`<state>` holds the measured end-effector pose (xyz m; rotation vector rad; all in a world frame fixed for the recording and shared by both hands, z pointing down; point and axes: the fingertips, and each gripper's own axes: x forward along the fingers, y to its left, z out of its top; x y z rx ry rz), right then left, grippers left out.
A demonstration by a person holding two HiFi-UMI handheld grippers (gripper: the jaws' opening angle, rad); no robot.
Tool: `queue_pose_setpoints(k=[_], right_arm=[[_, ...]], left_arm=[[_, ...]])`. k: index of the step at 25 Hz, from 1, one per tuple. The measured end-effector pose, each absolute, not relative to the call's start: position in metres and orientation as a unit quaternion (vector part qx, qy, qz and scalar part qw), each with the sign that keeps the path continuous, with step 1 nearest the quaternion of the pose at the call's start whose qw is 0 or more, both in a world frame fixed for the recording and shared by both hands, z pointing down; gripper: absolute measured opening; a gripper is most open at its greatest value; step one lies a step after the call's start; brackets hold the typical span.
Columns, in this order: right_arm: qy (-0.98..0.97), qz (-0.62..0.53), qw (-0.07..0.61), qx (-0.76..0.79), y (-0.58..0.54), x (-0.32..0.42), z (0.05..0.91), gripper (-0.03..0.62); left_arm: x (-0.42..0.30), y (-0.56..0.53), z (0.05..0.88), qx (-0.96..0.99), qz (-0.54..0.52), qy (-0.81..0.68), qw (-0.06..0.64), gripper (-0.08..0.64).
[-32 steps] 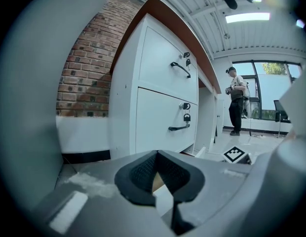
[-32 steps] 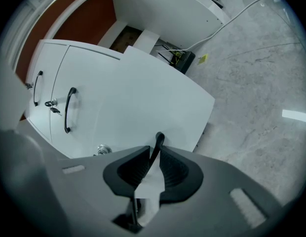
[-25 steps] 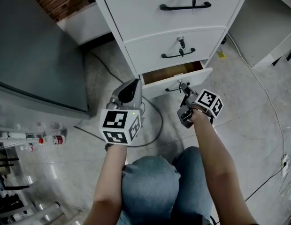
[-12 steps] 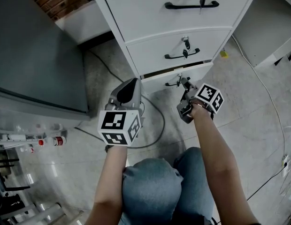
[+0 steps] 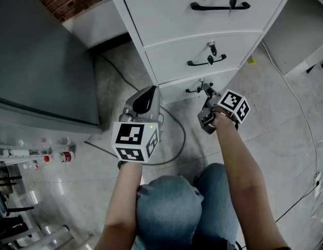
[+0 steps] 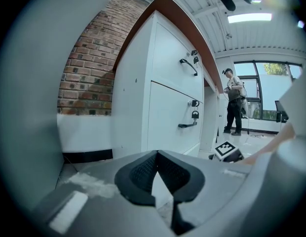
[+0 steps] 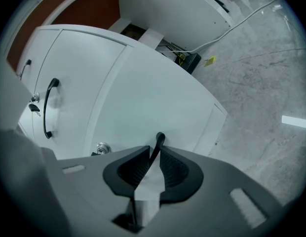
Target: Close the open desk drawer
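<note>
One drawer (image 5: 177,91) sits flush; right claw (image 7: 152,166) clamps its handle (image 7: 160,138).

Brick wall (image 6: 89,58), grey stone floor (image 5: 278,139), black cable (image 5: 183,137), bright window (image 6: 271,90), ceiling light (image 6: 249,18)

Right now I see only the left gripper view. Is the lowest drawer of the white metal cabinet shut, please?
Observer: In the head view, the lowest white drawer looks flush with the white metal cabinet; no gap shows.
Operator: And the other gripper?
Observer: The right gripper has its tongs closed on that drawer's thin black bar handle.
Operator: Any obstacle below?
Observer: A thin black cable loops on the grey floor beside the left gripper.
</note>
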<state>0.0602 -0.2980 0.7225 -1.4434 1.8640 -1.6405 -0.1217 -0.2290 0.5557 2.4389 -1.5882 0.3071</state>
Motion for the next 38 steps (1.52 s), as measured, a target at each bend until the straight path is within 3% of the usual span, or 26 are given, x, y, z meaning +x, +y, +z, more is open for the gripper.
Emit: queue_pose_setpoints(k=[20, 27, 38], right_arm=[[0.628, -0.565, 0.143, -0.516, -0.318, 0.056, 0.724, 0.057], [0.63, -0.56, 0.15, -0.516, -0.317, 0.065, 0.718, 0.112], [0.655, -0.546, 0.148, -0.501, -0.304, 0.072, 0.69, 0.092]], left_arm=[[-0.132, -0.225, 0.557, 0.827, 0.116, -0.541, 0.104, -0.002], [-0.13, -0.224, 0.555, 0.826, 0.109, -0.543, 0.108, -0.002], [-0.113, -0.22, 0.542, 0.828, 0.097, -0.543, 0.105, -0.002]])
